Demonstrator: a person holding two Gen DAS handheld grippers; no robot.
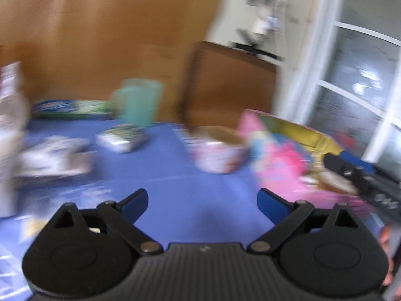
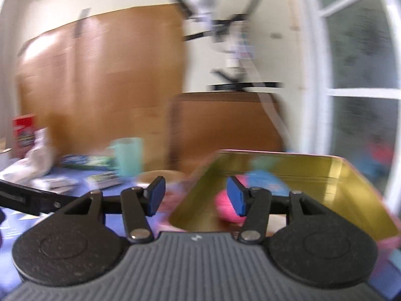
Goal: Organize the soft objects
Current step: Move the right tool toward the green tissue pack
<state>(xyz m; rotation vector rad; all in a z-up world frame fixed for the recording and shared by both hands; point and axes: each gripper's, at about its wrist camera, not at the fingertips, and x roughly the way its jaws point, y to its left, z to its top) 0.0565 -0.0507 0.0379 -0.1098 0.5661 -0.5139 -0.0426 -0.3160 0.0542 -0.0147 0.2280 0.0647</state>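
Both views are blurred by motion. An open tin box with a gold inside (image 2: 338,190) and pink outside stands on the blue table (image 1: 175,175) at the right. A pink soft object (image 2: 225,208) and a light blue one (image 2: 265,180) lie inside it. In the left wrist view the box (image 1: 313,135) shows pink and blue soft things (image 1: 280,160) in it. My left gripper (image 1: 202,204) is open and empty above the table. My right gripper (image 2: 196,198) is open and empty over the box's near left corner. It also shows in the left wrist view (image 1: 363,178).
A teal mug (image 1: 140,100) stands at the back. Flat packets (image 1: 122,138), a white bundle (image 1: 52,155) and a small round bowl (image 1: 218,150) lie on the table. A wooden cabinet (image 1: 225,82) and a glass door (image 1: 363,87) stand behind.
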